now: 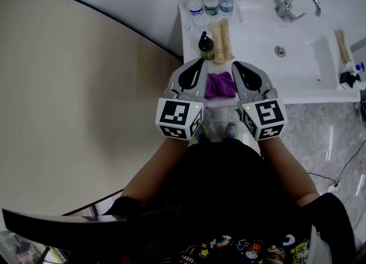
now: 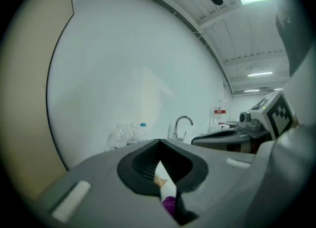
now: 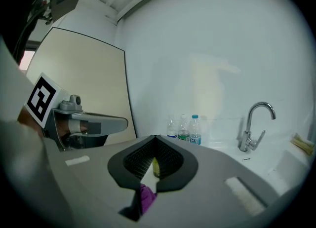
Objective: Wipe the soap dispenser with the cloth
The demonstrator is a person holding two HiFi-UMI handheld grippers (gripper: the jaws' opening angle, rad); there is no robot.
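Left gripper (image 1: 197, 68) (image 2: 159, 141): jaws closed tip to tip, nothing held. Right gripper (image 1: 240, 68) (image 3: 154, 137): same, jaws closed and empty. Both hover side by side over the near edge of the white worktop (image 1: 251, 34), tips pointing toward the back wall.

Purple cloth (image 1: 221, 84) (image 2: 169, 205) (image 3: 146, 195): crumpled on the worktop in the space between the 2 sets of jaws, right of the left pair and left of the right pair. Neither gripper touches it. In each gripper view it shows only through the slot behind the closed tips.

Soap dispenser (image 1: 206, 46) (image 3: 155, 167): dark olive bottle with black pump, upright, just ahead of the left jaws' tips and ahead-left of the right jaws. Apart from the cloth.

2 beige rolled towels (image 1: 223, 40) lie just right of the dispenser, ahead of the gap between the jaws. 3 water bottles (image 1: 210, 0) (image 2: 131, 133) (image 3: 183, 129) stand farther ahead at the wall. Faucet (image 1: 294, 3) (image 2: 180, 126) (image 3: 254, 123) and sink basin (image 1: 303, 57) are well to the right of the right jaws.
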